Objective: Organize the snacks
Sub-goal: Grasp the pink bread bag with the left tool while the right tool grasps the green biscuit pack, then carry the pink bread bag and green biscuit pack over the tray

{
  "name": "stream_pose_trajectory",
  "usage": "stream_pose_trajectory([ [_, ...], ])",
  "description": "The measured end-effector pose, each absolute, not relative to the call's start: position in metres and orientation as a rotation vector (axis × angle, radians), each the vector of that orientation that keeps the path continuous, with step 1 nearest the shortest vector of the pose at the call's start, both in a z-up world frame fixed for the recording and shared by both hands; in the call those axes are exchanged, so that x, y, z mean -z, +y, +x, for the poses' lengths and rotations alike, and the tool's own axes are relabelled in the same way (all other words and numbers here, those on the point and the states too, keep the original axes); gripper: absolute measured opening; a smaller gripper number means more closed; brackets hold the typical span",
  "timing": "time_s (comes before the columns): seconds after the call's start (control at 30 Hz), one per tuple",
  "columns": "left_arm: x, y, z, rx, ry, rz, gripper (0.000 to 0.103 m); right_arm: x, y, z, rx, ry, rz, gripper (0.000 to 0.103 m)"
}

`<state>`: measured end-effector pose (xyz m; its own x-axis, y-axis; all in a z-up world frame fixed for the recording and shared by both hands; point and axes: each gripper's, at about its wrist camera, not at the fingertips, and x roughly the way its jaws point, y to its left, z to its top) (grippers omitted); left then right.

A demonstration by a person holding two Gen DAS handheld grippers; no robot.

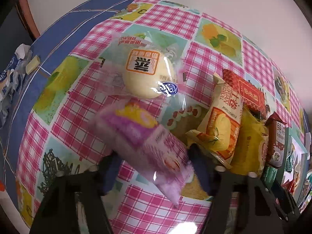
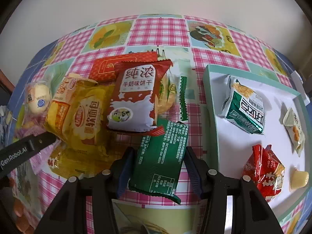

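In the left wrist view my left gripper (image 1: 152, 165) stands open with a blurred purple snack packet (image 1: 148, 144) between its fingers, not clamped. A round yellow bun in clear wrap (image 1: 148, 74) lies just beyond. In the right wrist view my right gripper (image 2: 156, 165) is open around a dark green packet (image 2: 161, 156) that lies on the cloth. A pile sits ahead: a red milk-biscuit packet (image 2: 134, 95), a yellow soft-bread packet (image 2: 85, 117) and a red packet (image 2: 107, 66). The left gripper's finger (image 2: 29, 144) shows at the left.
A mint-rimmed white tray (image 2: 210, 101) on the right holds a green-white packet (image 2: 245, 109), a red packet (image 2: 263, 171), a pale packet (image 2: 294, 126) and a yellow jelly (image 2: 298, 177). The checked tablecloth (image 1: 78, 107) covers the table; a blue cloth and wrappers (image 1: 11, 78) lie at the left.
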<state>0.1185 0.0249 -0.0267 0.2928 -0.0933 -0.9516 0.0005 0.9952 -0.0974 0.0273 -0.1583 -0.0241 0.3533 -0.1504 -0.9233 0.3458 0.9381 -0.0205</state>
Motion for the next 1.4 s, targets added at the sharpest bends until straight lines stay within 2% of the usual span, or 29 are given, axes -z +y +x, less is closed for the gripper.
stream_pose_trajectory([
  [0.1, 0.024, 0.027, 0.121, 0.080, 1.277, -0.113, 0.045, 0.023, -0.162, 0.025, 0.330, 1.162, 0.197, 0.043],
  [0.47, 0.010, 0.037, 0.115, 0.087, 1.274, -0.129, 0.036, 0.018, -0.167, 0.021, 0.333, 1.164, 0.270, 0.042],
  [1.0, -0.048, 0.029, 0.091, 0.132, 1.159, -0.124, 0.033, -0.036, -0.181, 0.001, 0.326, 1.053, 0.315, 0.042],
  [1.4, -0.070, -0.011, 0.074, 0.196, 1.127, -0.087, 0.033, -0.058, -0.199, -0.016, 0.327, 1.017, 0.342, 0.042],
])
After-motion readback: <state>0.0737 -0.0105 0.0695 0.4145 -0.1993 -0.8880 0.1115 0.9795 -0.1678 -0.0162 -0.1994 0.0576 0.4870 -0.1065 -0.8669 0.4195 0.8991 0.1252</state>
